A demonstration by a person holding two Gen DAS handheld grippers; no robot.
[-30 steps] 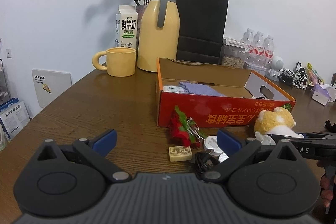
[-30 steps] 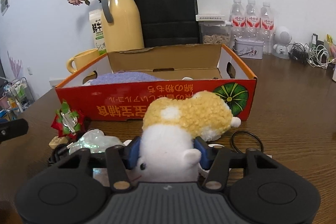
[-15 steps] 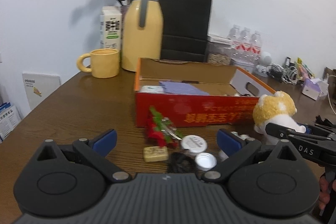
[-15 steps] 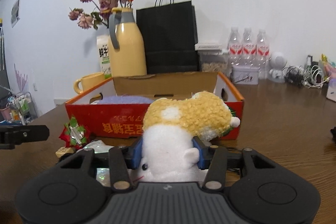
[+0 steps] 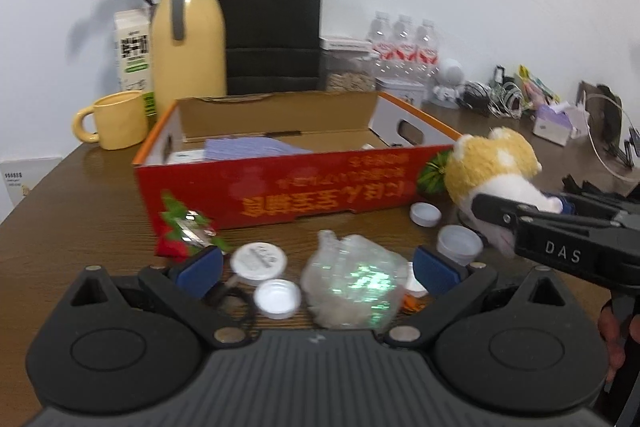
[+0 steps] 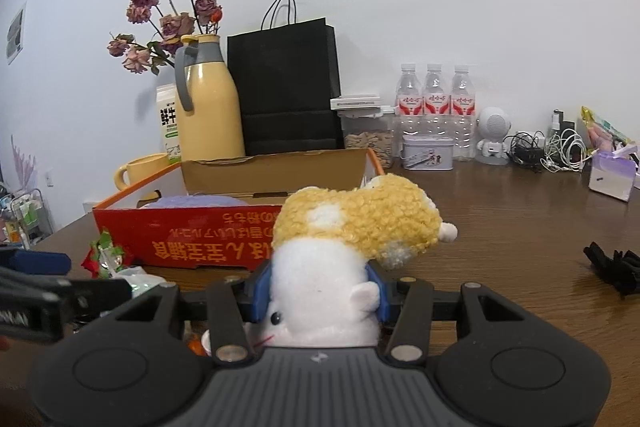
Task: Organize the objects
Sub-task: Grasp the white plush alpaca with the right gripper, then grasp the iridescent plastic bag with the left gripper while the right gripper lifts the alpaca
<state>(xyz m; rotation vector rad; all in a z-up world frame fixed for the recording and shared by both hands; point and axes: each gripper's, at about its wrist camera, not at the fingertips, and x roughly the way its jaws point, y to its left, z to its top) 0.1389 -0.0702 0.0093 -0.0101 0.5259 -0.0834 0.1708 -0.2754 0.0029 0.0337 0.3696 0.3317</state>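
My right gripper (image 6: 320, 287) is shut on the white body of a yellow and white plush toy (image 6: 352, 219), held just above the table in front of the red cardboard box (image 6: 180, 239). The left wrist view shows the same plush toy (image 5: 496, 163) at the box's right corner. My left gripper (image 5: 316, 269) stands open low over the table. A crumpled clear plastic wrap (image 5: 352, 283) and two white caps (image 5: 259, 259) lie between its fingers, untouched. A red and green flower trinket (image 5: 180, 231) lies by the box's (image 5: 296, 187) front. A purple cloth (image 5: 252, 147) lies inside.
Behind the box stand a yellow flask (image 5: 186, 47), a yellow mug (image 5: 116, 119), a milk carton (image 5: 132, 51), a black paper bag (image 5: 276, 27) and water bottles (image 6: 436, 107). Cables (image 6: 560, 151), a tissue pack (image 6: 612, 179) and a black item (image 6: 612, 267) lie at the right. More white caps (image 5: 458, 245) sit near the plush.
My left gripper has slid right along the table front, so the plastic wrap and caps now lie between its fingers. The right gripper has drawn back slightly and tilted up, still holding the plush.
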